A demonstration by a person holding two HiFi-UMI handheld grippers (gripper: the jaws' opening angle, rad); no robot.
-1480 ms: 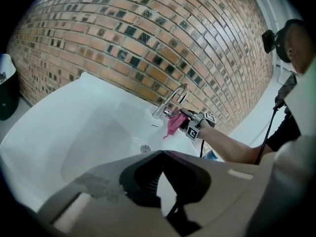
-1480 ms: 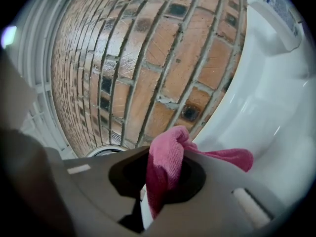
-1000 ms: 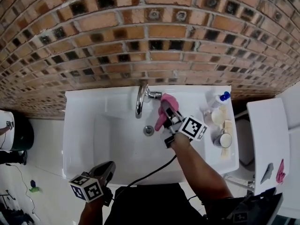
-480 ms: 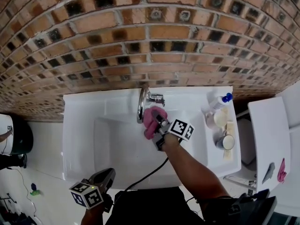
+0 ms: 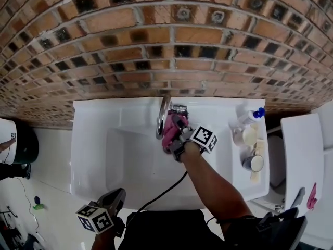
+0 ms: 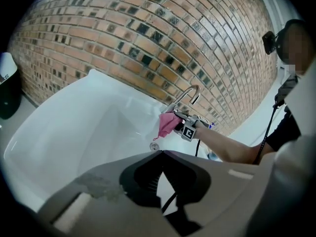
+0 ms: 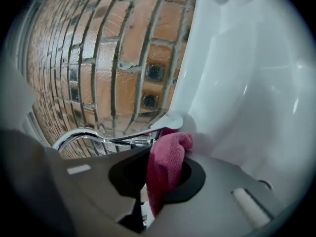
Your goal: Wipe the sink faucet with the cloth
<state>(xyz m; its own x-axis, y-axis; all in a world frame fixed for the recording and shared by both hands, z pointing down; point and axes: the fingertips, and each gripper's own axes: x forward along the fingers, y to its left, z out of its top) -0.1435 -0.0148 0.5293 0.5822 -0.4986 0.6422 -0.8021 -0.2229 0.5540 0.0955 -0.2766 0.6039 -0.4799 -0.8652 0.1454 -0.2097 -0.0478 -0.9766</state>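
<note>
The right gripper (image 5: 176, 130) has its jaws clenched on the pink cloth (image 5: 168, 132), which is pressed against the faucet (image 5: 162, 117) above the sink (image 5: 93, 139). Wiping looks under way. Next, I'd guess, comes rubbing along the spout. The left gripper (image 5: 115, 198) hangs closed and empty.

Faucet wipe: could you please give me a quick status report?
Right hand-held gripper shut on pink cloth, cloth up against the faucet. Left hand-held gripper shut, empty, near front of sink. Nothing in the way.
</note>
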